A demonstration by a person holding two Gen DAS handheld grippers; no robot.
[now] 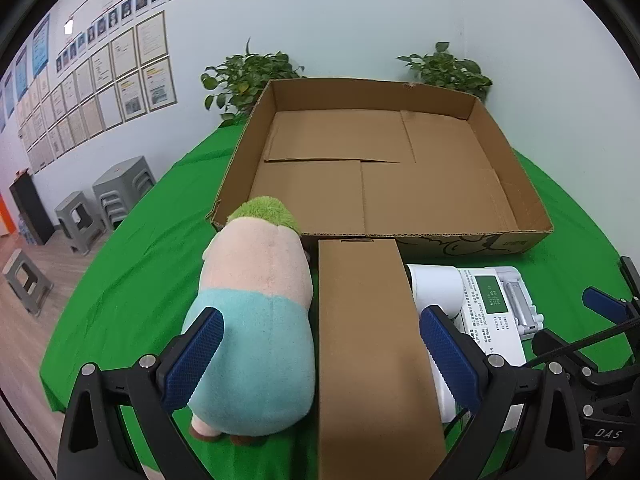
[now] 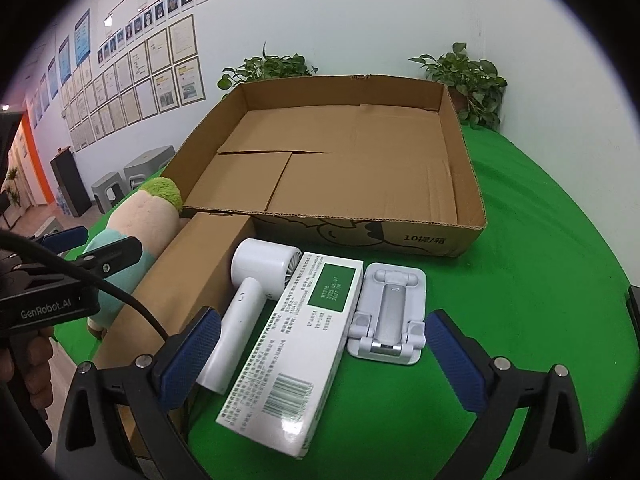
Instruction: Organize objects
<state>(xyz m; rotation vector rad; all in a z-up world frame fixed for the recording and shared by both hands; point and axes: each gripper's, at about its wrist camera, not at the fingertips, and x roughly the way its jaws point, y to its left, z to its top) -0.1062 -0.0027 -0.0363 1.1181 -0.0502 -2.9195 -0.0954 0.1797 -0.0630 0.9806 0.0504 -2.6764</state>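
Both claws released, nothing held: left gripper (image 1: 320, 344) straddles the plush toy (image 1: 256, 320) and long brown box (image 1: 372, 352), so closing risks pinching both. Right gripper (image 2: 324, 356) hangs over the white carton (image 2: 296, 352), touching the hair dryer (image 2: 248, 300) (could get dragged). Count: one each, plus one phone stand (image 2: 386, 312), all in front of the empty cardboard tray (image 2: 464, 160).

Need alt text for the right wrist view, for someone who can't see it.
The open right gripper hovers over a white carton on the green cloth, with a white hair dryer left, a phone stand right, and an empty cardboard tray behind.
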